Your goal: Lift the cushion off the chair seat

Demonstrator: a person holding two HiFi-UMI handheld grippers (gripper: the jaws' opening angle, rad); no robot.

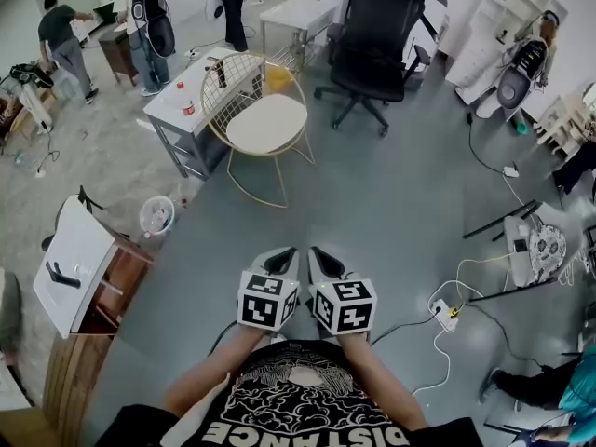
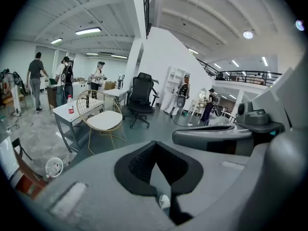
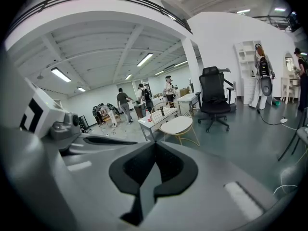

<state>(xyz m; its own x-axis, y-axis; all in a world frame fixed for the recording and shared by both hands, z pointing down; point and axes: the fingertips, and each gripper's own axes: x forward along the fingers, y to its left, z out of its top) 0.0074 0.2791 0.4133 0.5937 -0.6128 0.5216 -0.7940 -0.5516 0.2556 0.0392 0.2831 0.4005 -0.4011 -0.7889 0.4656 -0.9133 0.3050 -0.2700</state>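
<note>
A round cream cushion [image 1: 267, 124] lies on the seat of a gold wire chair [image 1: 244, 77], out on the grey floor well ahead of me. It also shows in the left gripper view as the cushion [image 2: 107, 120] and in the right gripper view as the cushion [image 3: 176, 125], far beyond the jaws. My left gripper [image 1: 282, 255] and right gripper [image 1: 319, 253] are held side by side close to my body, both shut with nothing in them. In their own views the left gripper [image 2: 155, 144] and the right gripper [image 3: 155, 144] have their tips together.
A small grey table [image 1: 177, 110] with a bottle stands left of the chair, and a black office chair [image 1: 372, 35] stands behind it. A white bin [image 1: 156, 215] and a wooden cabinet [image 1: 88, 277] are at my left. A power strip [image 1: 443, 311] with cables lies at the right. People stand at the far left.
</note>
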